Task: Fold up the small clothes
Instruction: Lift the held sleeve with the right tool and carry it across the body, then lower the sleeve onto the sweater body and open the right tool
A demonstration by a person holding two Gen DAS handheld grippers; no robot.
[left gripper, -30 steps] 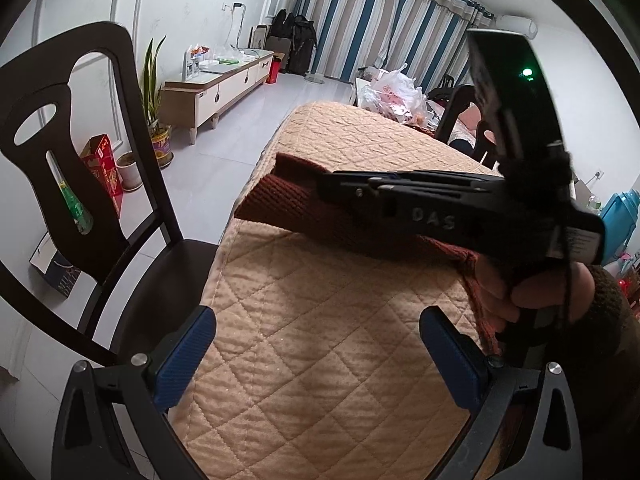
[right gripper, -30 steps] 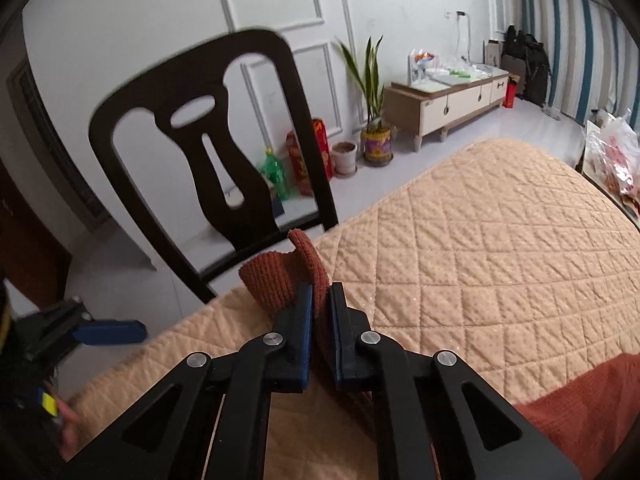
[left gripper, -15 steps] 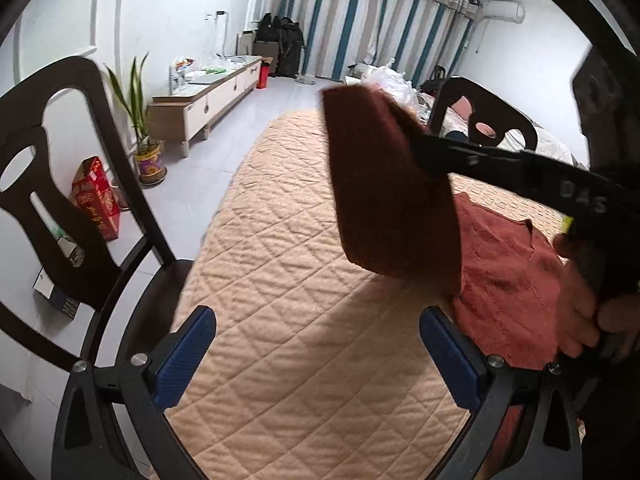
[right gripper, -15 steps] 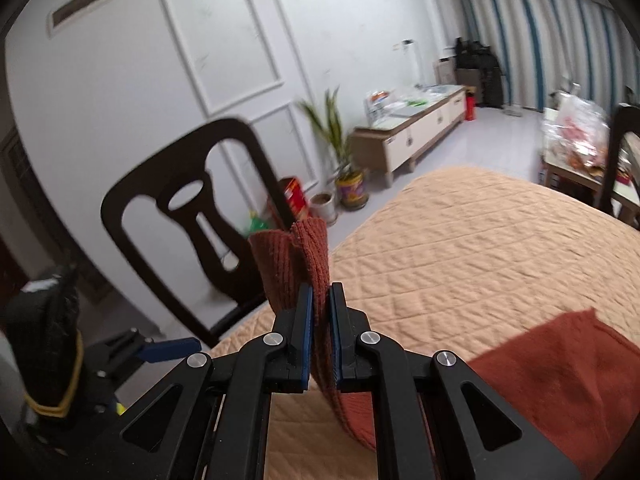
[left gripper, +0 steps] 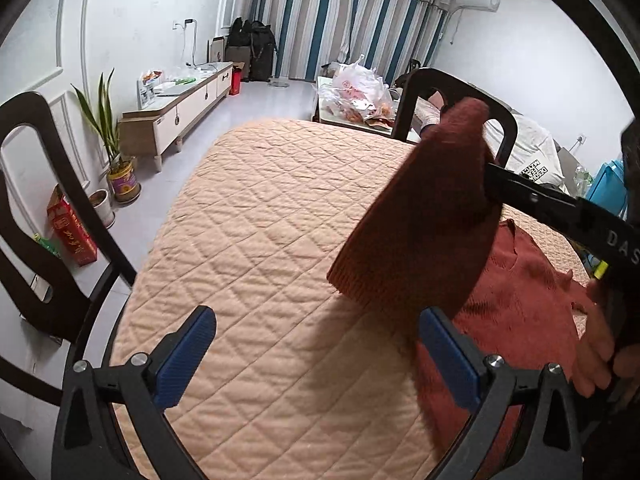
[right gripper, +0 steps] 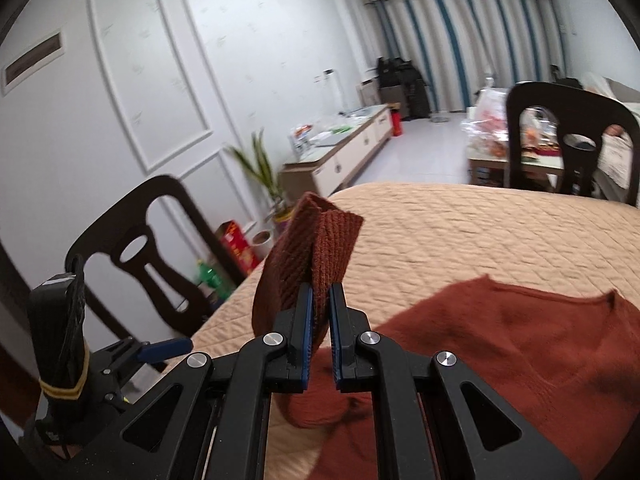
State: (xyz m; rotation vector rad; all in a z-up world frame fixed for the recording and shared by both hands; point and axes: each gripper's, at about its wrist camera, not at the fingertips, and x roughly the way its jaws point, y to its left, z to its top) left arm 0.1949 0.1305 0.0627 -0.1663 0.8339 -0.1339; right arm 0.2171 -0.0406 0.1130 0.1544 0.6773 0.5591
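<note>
Sleeve (right gripper: pixel 316 256) higher now, in pinched-shut right hand-held gripper (right gripper: pixel 318 336) (left one (left gripper: pixel 316 356) agape).

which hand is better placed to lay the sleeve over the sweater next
Right. The right gripper is already shut on the sleeve, lifted above the sweater, so it likely only needs to carry it across and let go. The left gripper is open, empty, over the bare quilt.

White letters "DAS" stood on the black arm of the right tool (left gripper: pixel 490 184). Print on a white cloth (left gripper: pixel 532 160) and on the red box (left gripper: pixel 72 236) was too small to read.
</note>
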